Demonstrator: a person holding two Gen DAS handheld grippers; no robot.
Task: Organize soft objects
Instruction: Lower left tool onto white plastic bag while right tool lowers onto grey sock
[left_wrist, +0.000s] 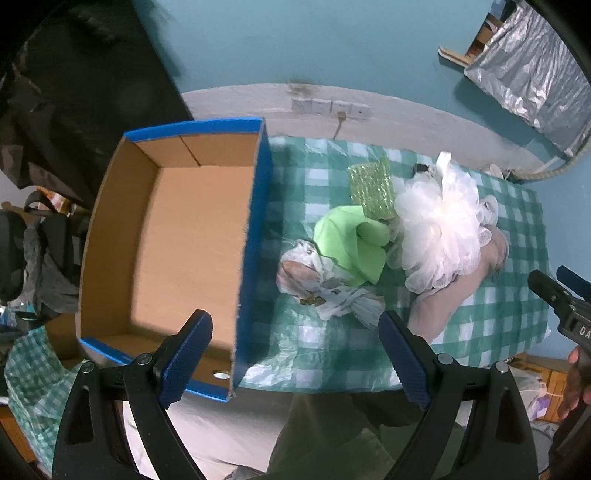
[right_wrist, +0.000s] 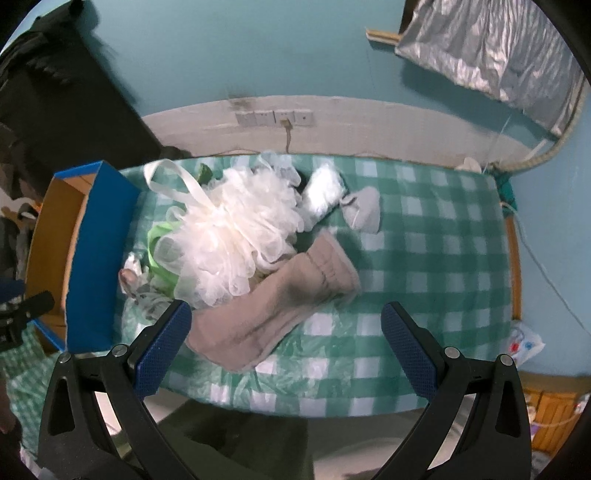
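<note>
An open blue cardboard box (left_wrist: 255, 236) with a bare brown inside stands at the table's left; it also shows in the right wrist view (right_wrist: 96, 258). Right of it lies a heap: a white mesh bath pouf (left_wrist: 439, 229) (right_wrist: 236, 236), a light green cloth (left_wrist: 347, 247), a green scrub sponge (left_wrist: 371, 188), a crumpled white plastic bag (left_wrist: 332, 291), a beige sock (right_wrist: 273, 314), a small grey sock (right_wrist: 364, 212) and a white roll (right_wrist: 325, 192). My left gripper (left_wrist: 297, 360) is open and empty above the box's near right corner. My right gripper (right_wrist: 286, 354) is open and empty above the beige sock.
A green-and-white checked cloth (right_wrist: 424, 273) covers the table. A grey wall strip with sockets (right_wrist: 275, 118) runs behind it. Silver foil (right_wrist: 491, 51) hangs at the upper right. Black plastic (left_wrist: 74, 96) hangs at the left. Clutter lies below the table's right end (right_wrist: 524, 341).
</note>
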